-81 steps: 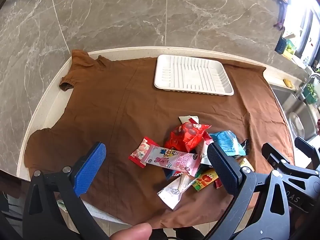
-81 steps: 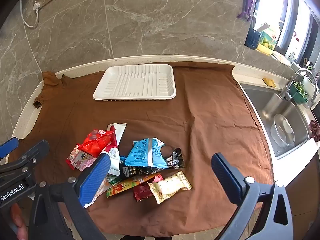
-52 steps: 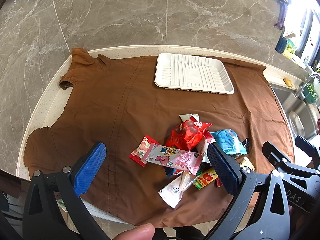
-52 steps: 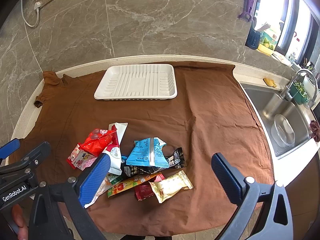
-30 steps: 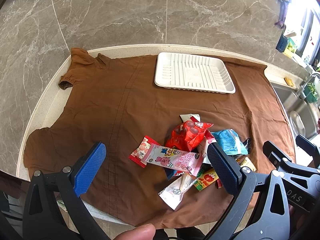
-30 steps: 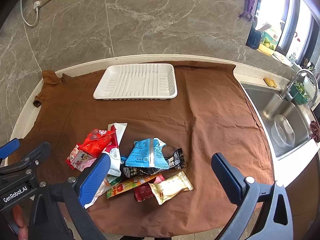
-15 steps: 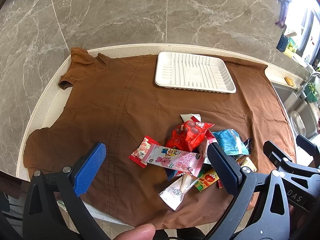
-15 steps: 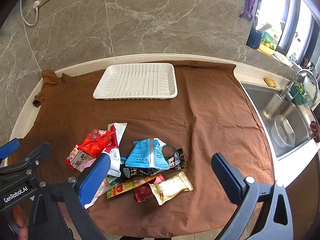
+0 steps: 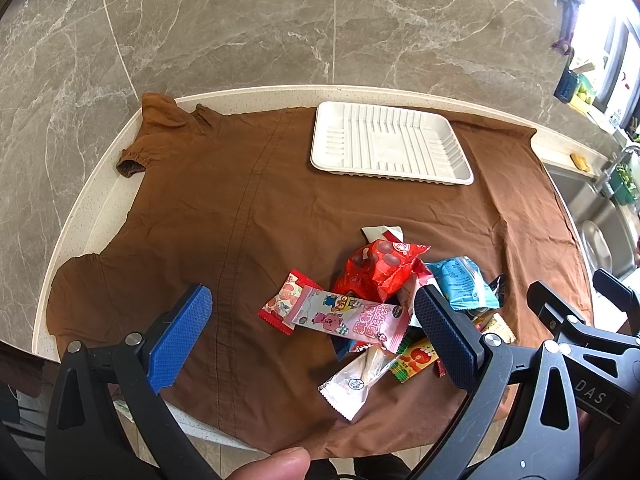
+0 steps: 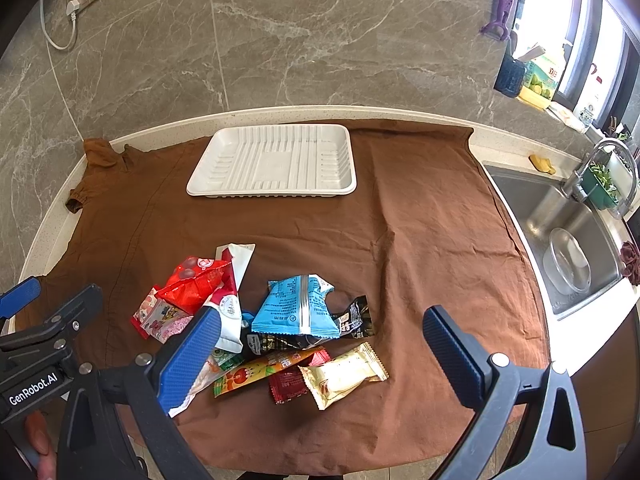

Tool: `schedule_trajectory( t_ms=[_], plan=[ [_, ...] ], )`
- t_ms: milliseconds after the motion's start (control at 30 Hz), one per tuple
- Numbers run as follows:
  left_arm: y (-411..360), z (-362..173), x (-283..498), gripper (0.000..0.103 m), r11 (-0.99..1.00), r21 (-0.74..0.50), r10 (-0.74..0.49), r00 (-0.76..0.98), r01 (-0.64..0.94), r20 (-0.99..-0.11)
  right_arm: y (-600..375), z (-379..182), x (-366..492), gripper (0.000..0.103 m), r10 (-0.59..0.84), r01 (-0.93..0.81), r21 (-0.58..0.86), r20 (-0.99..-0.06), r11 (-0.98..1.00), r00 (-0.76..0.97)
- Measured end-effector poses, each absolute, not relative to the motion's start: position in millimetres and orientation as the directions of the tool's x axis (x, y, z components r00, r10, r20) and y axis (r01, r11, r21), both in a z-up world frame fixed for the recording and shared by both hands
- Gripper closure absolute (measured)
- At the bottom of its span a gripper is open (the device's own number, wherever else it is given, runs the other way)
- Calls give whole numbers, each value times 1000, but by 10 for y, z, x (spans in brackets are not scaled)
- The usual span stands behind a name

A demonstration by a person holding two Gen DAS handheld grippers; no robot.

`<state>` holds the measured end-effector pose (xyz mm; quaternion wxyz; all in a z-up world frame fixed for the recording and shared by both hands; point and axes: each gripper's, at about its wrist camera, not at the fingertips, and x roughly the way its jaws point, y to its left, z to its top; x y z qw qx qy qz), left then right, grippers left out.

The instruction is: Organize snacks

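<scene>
1. The left gripper hovers at the near edge of the counter, its blue pads spread wide with nothing between them. Just beyond it, slightly to its right, lies the near-left part of the snack pile: a pink cartoon wrapper with its long axis running left to right, a red bag behind it, and a white packet nearest the edge.

2. The right gripper is likewise spread wide and holds nothing. Ahead of it, a little left of centre, are the blue pouch and the cream bar; the bar's long axis runs left to right, tilted slightly.

3. The white tray sits empty at the far side of the brown cloth, well apart from the pile, straight beyond it. Any packet picked up has to go away from the person, I'd judge.

4. The left gripper looks nearer the pink and red packets, the right nearer the blue pouch and cream bar.

5. Count: one tray, one cloth, two grippers, and roughly ten packets; the overlap hides the exact number.
</scene>
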<state>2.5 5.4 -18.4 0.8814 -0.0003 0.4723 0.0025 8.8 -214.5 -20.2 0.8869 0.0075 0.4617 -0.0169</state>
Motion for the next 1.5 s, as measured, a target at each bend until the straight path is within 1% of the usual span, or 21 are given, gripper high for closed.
schedule_trajectory(
  t_ms=[1233,1333,1400,1433,1467,1500],
  plan=[
    [-10,-342,45,0,999,25,35,528,-26,-848,-2218,-307,89,0,-6,23,8,-833,1000,553],
    [13,-396,18,0,1000,16,22,529,-17,-848,-2276,-348,92,0,42,3,52,-846,999,531],
    [73,-462,-31,0,1000,-6,-6,541,3,-841,-2361,-411,99,0,120,-18,128,-860,992,496],
    [130,-505,-70,0,999,-37,-40,549,16,-835,-2403,-446,99,0,159,-25,168,-862,985,482],
    [226,-561,-120,0,995,-101,-97,553,24,-828,-2479,-499,93,1,218,-28,231,-858,972,465],
    [305,-617,-158,0,989,-148,-135,552,21,-823,-2546,-553,76,5,264,-26,283,-850,959,455]
  ],
)
